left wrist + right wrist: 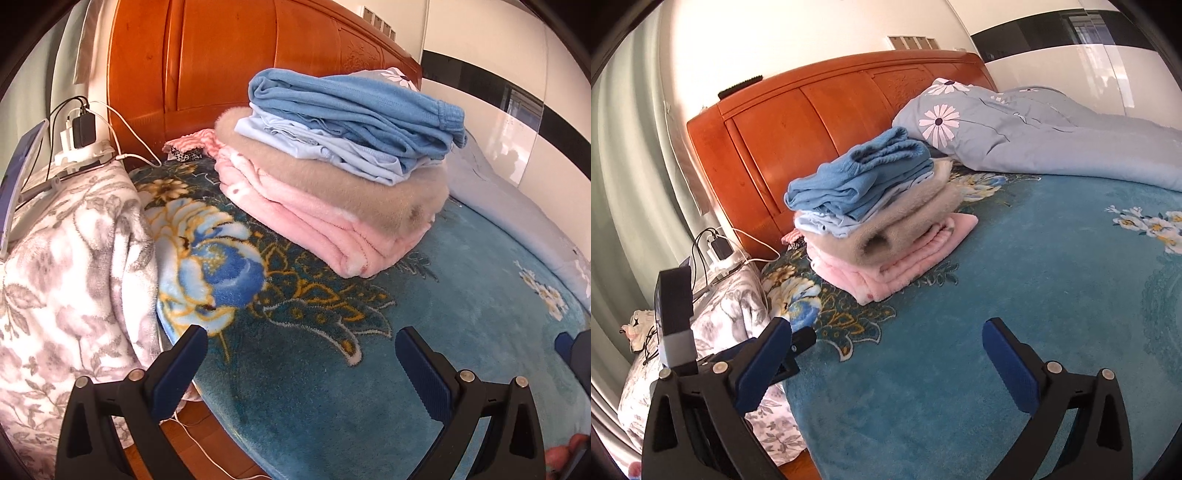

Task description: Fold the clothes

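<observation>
Bed [1015, 332] fills both views, teal floral blanket [332, 369] on top, orange wooden headboard [221, 55] behind. Grey-blue daisy quilt [1052, 140] is bunched along the far side by the headboard. Grey floral blanket [66, 277] hangs off the bed's near-left edge. Your folded stack [332, 173] sits on the teal blanket near the headboard: pink fleece [314, 229] at the bottom, beige fuzzy piece [351, 184] on it, pale blue garment [325, 144] next, blue knit [354, 103] on top, edges a bit loose. A small pink striped cloth [192, 144] lies just behind the stack, against the headboard. Chargers [81, 129] and white cables sit on the stand left of the bed. Your left tool [301, 354] is spread wide, nothing between the pads, hanging over bare blanket in front of the stack. Your right tool [886, 350] is also wide, empty, well short of the stack, with the left tool just beside its left finger.
</observation>
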The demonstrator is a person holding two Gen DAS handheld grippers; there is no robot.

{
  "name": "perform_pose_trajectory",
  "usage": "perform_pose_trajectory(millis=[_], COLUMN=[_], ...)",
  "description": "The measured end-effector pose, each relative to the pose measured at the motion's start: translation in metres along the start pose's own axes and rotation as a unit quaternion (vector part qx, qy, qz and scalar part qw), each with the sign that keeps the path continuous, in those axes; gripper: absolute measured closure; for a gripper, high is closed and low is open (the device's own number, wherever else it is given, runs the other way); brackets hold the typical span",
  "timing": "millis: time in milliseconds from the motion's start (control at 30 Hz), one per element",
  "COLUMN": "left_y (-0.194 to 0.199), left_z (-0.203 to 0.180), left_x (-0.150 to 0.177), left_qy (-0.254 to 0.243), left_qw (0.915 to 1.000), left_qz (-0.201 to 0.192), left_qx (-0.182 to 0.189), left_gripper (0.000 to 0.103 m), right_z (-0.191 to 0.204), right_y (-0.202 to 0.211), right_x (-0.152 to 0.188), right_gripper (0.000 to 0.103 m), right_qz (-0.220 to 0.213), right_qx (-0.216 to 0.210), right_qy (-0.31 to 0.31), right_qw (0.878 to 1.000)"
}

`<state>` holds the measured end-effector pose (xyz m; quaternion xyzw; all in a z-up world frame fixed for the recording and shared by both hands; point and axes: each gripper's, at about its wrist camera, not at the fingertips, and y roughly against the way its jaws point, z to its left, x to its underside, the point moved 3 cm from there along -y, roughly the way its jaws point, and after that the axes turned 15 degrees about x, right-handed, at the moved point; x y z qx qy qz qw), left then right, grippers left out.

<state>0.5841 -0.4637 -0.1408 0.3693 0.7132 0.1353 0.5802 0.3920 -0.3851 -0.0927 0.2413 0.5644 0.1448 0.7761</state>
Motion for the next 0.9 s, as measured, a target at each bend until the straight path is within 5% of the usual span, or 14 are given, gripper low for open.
perform_pose_trajectory(millis=[900], left_y=[-0.020], left_z=[0.005], left_x=[0.010], left_qy=[0.015], left_qw=[0.9996], left_qz=[0.025], left_qx=[-0.007], left_gripper=[0.000], right_z=[0.002], right_y=[-0.026], right_x=[0.014], right_gripper=[0.000], right_qz=[0.047], right_qx=[0.055], right_qy=[0.044], right_qw=[0.996])
